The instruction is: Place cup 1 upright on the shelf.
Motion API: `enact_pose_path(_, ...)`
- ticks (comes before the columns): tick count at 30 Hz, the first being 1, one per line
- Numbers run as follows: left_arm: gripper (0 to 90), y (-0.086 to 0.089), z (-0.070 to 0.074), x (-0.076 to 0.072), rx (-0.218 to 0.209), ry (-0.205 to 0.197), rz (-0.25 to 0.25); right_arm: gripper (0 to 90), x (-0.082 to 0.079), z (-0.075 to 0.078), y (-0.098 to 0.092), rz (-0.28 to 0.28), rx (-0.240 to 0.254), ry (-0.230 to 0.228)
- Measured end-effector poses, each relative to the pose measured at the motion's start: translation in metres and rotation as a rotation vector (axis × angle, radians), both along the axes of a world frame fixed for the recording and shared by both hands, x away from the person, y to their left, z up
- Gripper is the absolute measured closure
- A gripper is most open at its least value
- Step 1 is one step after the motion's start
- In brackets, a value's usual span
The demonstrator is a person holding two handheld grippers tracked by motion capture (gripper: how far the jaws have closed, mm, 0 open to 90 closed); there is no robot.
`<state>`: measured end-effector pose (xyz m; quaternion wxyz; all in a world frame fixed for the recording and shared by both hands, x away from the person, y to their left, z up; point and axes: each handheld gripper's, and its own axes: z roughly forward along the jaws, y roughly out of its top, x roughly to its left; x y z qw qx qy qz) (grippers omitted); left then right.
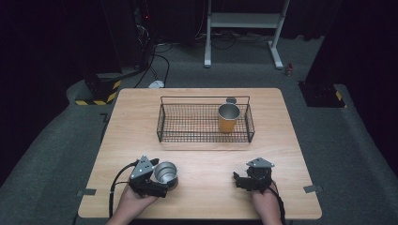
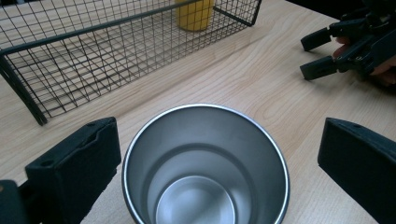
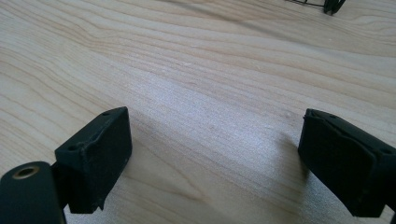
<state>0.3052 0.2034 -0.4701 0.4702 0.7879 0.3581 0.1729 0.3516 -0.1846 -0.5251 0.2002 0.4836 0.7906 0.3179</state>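
Left gripper view has the left gripper [image 2: 210, 163] with fingers [image 2: 74, 168] spread wide around an empty steel cup [image 2: 205, 163], not touching it. Right gripper [image 3: 224, 163] is also wide, holding nothing over the bench [image 3: 196, 70]. A yellow cup [image 1: 228, 117] stands in the wire basket [image 1: 187, 123].

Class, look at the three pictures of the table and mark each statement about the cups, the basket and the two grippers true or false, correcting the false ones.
1. A yellow cup stands upright inside the wire basket. True.
2. The steel cup lies on its side. False: it stands upright, open end up.
3. The left gripper has its jaws open on either side of the steel cup. True.
4. The right gripper is shut on a cup. False: its jaws are open over bare table.
5. Both cups are in the basket. False: the steel cup stands outside it, near the left gripper.
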Motion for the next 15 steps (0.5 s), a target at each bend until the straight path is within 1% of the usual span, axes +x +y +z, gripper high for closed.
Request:
enact_pose_path(2,0.0,0.001,-0.001,0.000,0.015,-0.006,0.005,9.8,0.000,0.000,0.000,0.000,0.000,0.000)
enact_pose_path(3,0.0,0.000,-0.002,0.000,0.007,0.000,0.008,9.8,0.000,0.000,0.000,0.000,0.000,0.000)
enact_pose_path(4,0.0,0.001,-0.003,0.001,0.017,0.000,0.008,9.9,0.000,0.000,0.000,0.000,0.000,0.000)
enact_pose_path(5,0.0,0.001,-0.004,0.001,0.014,0.001,0.009,9.8,0.000,0.000,0.000,0.000,0.000,0.000)
enact_pose_path(8,0.0,0.002,-0.007,0.001,0.023,0.004,0.007,9.8,0.000,0.000,0.000,0.000,0.000,0.000)
enact_pose_path(9,0.0,0.002,-0.008,0.001,0.019,0.007,0.009,9.8,0.000,0.000,0.000,0.000,0.000,0.000)
enact_pose_path(11,0.0,0.003,-0.010,0.001,0.026,0.008,0.007,9.8,0.000,0.000,0.000,0.000,0.000,0.000)
enact_pose_path(14,0.0,0.004,-0.012,0.001,0.020,0.015,0.008,9.8,0.000,0.000,0.000,0.000,0.000,0.000)
enact_pose_path(15,0.0,0.005,-0.013,0.001,0.028,0.015,0.005,9.8,0.000,0.000,0.000,0.000,0.000,0.000)
